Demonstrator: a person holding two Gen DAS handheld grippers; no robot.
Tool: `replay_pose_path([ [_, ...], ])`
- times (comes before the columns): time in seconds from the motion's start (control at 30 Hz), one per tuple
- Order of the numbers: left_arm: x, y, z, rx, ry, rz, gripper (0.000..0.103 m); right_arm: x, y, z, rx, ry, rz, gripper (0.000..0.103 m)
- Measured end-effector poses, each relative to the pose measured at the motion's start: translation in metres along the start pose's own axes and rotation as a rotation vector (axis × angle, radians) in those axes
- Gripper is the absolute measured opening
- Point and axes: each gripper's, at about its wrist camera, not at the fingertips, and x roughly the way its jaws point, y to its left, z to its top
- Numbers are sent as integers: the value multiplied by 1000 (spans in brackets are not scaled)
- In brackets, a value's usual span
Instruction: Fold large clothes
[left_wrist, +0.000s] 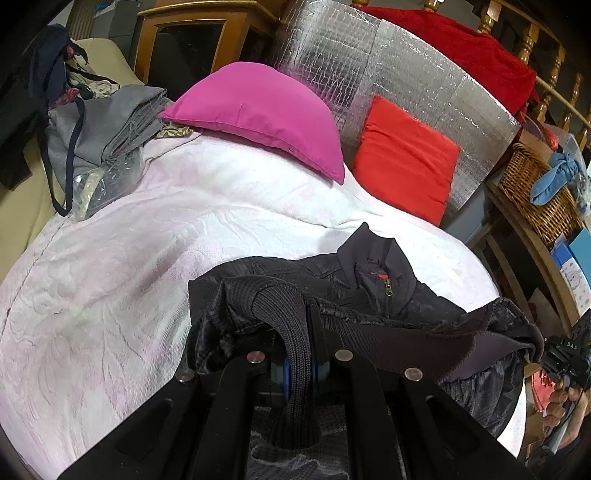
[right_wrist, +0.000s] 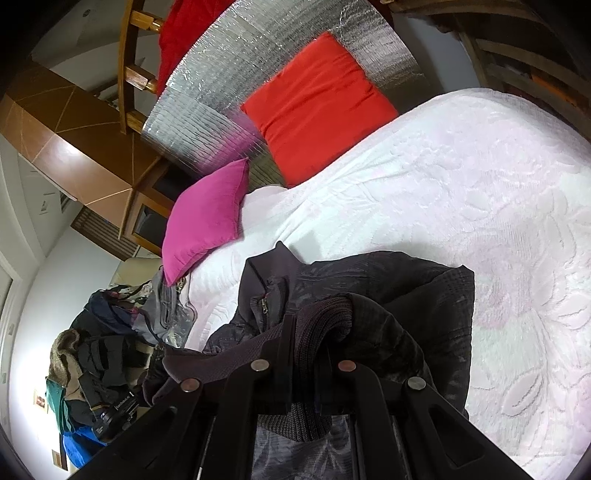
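I hold a dark jacket (left_wrist: 369, 295) by its ribbed hem (left_wrist: 291, 332), both tools clamped on the knit band so the body can hang and spread flat over the white bedspread (left_wrist: 129, 277) ahead. My left gripper (left_wrist: 303, 354) has its fingers closed on the rib, which drapes down between them. My right gripper (right_wrist: 314, 365) pinches another stretch of the same band, the cloth bunched over its tips. The two holds stand apart, I judge, to keep the hem taut as a straight edge for the first fold. The collar and its small zip (left_wrist: 388, 291) lie just beyond the left tool, on the bed. Farther off, a pink cushion (left_wrist: 258, 114) and a red cushion (left_wrist: 402, 158) lean at the silver headboard (left_wrist: 406, 62), well clear of the work.
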Motion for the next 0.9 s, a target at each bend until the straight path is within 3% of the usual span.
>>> replay_pose_path([
  [0.9, 11, -10, 4, 63, 1, 22, 8, 5, -6, 2, 0, 6, -29, 7],
])
